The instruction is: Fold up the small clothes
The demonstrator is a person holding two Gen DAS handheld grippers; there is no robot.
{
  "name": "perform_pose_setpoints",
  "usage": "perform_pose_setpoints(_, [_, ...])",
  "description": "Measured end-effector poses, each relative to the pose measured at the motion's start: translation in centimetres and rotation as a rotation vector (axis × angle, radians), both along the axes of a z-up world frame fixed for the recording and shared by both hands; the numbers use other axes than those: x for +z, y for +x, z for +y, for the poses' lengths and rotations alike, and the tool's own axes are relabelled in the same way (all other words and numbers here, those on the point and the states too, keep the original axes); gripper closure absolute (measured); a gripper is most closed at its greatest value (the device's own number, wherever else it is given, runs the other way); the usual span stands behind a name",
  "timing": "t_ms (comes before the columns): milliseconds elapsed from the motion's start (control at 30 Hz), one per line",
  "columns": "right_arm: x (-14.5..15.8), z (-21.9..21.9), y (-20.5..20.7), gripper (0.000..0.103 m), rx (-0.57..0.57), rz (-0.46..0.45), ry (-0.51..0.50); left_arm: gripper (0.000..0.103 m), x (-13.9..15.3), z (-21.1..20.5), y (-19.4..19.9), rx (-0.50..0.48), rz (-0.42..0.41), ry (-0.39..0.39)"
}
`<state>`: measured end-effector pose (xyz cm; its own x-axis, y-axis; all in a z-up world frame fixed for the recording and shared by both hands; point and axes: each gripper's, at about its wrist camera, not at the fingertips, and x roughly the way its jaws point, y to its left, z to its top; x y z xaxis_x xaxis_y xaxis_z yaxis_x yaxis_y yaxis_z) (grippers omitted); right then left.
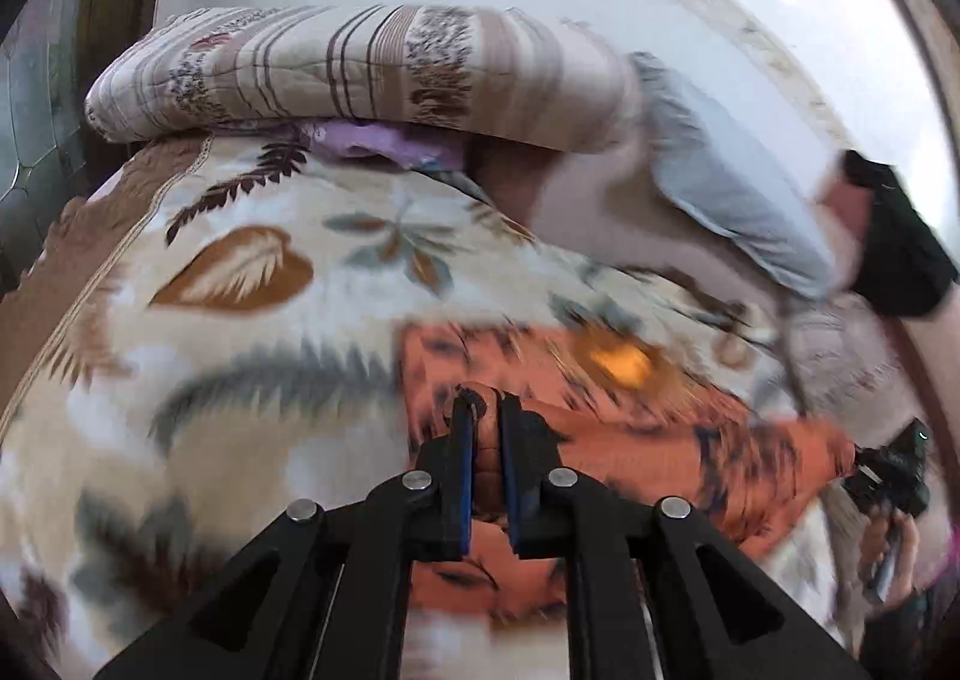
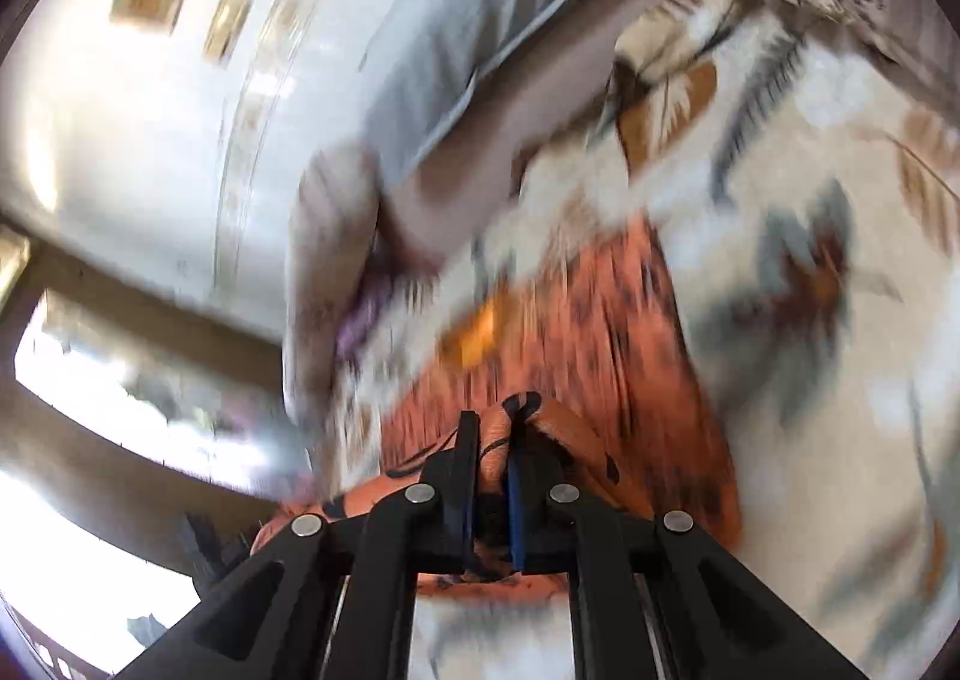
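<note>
A small orange garment with dark print [image 1: 630, 428] lies on a leaf-patterned blanket [image 1: 240, 284] on a bed. My left gripper [image 1: 485, 401] is shut on a bunched edge of the orange garment, with cloth between the blue pads. In the right wrist view the same garment [image 2: 588, 332] stretches away from my right gripper [image 2: 499, 422], which is shut on another bunched edge of it. The right gripper also shows in the left wrist view [image 1: 888, 476] at the garment's right end. Both views are motion-blurred.
A striped folded quilt [image 1: 372, 68] lies at the bed's far side with a purple cloth [image 1: 384, 146] under it. A grey-blue pillow [image 1: 738, 188] lies to the right. A white wall [image 2: 150, 128] and a window [image 2: 120, 410] are beside the bed.
</note>
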<state>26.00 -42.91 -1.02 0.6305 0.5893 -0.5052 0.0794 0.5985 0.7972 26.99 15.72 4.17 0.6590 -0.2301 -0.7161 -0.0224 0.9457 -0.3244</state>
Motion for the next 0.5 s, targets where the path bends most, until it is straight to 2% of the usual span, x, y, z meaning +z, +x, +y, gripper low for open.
perform_pose_setpoints(33, [-1.4,0.1,2.1,0.077,-0.004,0.018,-0.009,0.077,-1.2,-0.2,2.0,0.013,0.018,0.042])
perform_pose_setpoints(67, [-3.1,0.3,3.7,0.033,-0.003,0.057,-0.021,0.055,-2.9,-0.7,3.8,0.039,0.043,0.08])
perform_pose_setpoints(100, [-5.2,0.6,4.8,0.011,-0.037,0.121,-0.067,0.045,-4.9,-0.9,5.5,0.052,0.078,0.111])
perform_pose_setpoints(133, [-6.2,1.0,4.9,0.002,-0.071,0.142,-0.099,0.042,-6.8,-1.0,6.6,0.052,0.122,0.124])
perform_pose_setpoints(233, [-7.5,1.1,2.6,0.002,-0.118,0.113,-0.091,0.042,-9.8,-0.1,6.9,0.068,0.187,0.135])
perform_pose_setpoints(300, [-6.6,1.6,-0.6,0.002,-0.124,0.067,-0.137,0.042,-9.4,0.9,5.3,0.083,0.159,0.135])
perform_pose_setpoints(333, [-6.1,1.9,-2.3,0.002,-0.108,0.05,-0.158,0.041,-8.9,1.6,4.0,0.103,0.131,0.129])
perform_pose_setpoints(367, [-5.8,2.5,-4.0,0.002,-0.102,-0.007,-0.153,0.036,-8.3,2.1,2.5,0.13,0.106,0.118])
perform_pose_setpoints(433, [-5.9,3.8,-7.5,0.002,-0.073,-0.011,-0.14,0.03,-7.5,3.1,-0.9,0.175,0.075,0.073])
perform_pose_setpoints(500, [-7.0,5.0,-10.5,0.002,-0.081,0.023,-0.099,0.029,-7.5,3.4,-5.0,0.225,0.057,-0.005])
